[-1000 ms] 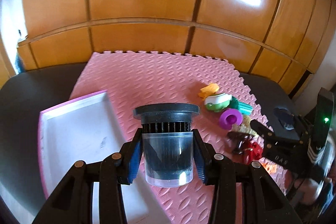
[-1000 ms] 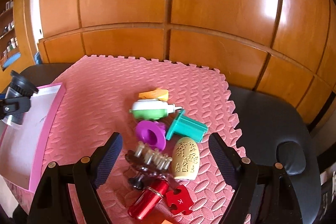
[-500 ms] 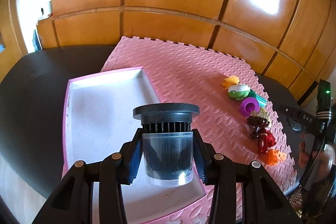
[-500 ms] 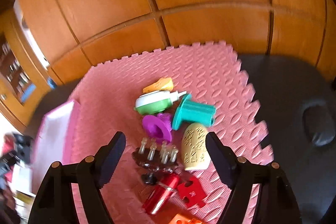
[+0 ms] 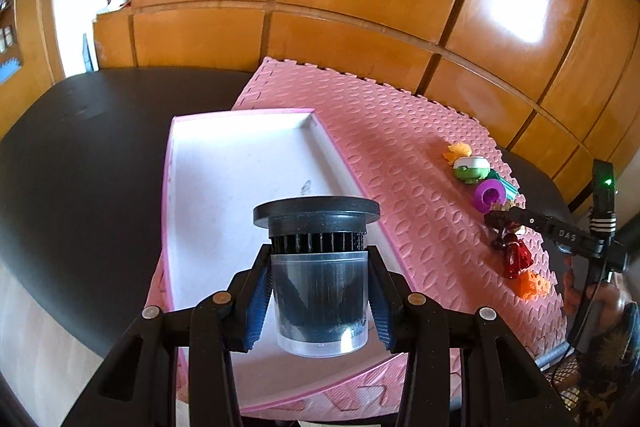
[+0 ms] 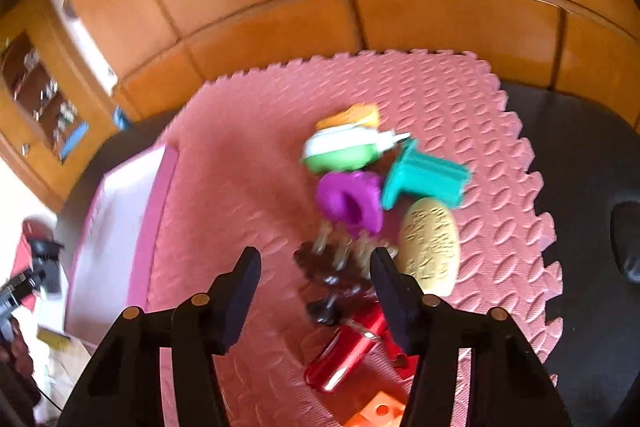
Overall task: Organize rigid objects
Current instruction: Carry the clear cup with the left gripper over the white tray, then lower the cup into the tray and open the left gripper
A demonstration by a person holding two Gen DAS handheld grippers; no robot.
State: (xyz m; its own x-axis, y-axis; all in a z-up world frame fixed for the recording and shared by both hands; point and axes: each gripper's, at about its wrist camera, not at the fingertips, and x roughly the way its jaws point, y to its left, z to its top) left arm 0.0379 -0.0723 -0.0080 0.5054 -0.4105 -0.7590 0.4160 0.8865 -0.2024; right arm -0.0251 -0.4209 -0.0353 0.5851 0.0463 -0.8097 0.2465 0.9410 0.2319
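Left wrist view: the left gripper clamps a clear cup with a black ribbed lid, blue pads pressed to its smooth wall. A second ago the cup hung over the pink mat beside the tray; now it hangs above the tray's near half, so the drop looks close, with only a lowering and release left. The tray is a shallow white rectangle with a thin pink rim, bare inside but for a small scuff. It sits partly on the mat, an embossed foam tile with jigsaw edges. The toy pile lies well right of the tray, where the right gripper reaches in.

Right wrist view, blurred: the right gripper has tipped down over the pile, and its jaws have just been closing from wide to a moderate gap. Between them lies a dark brown comb-like piece with pale pegs; the pads do not appear to press it yet. This is likely the next pick. Right of the brown piece lies a tan embossed oval, and beyond it a glossy purple ring and a teal spool. A shiny red cylinder lies nearest the camera.
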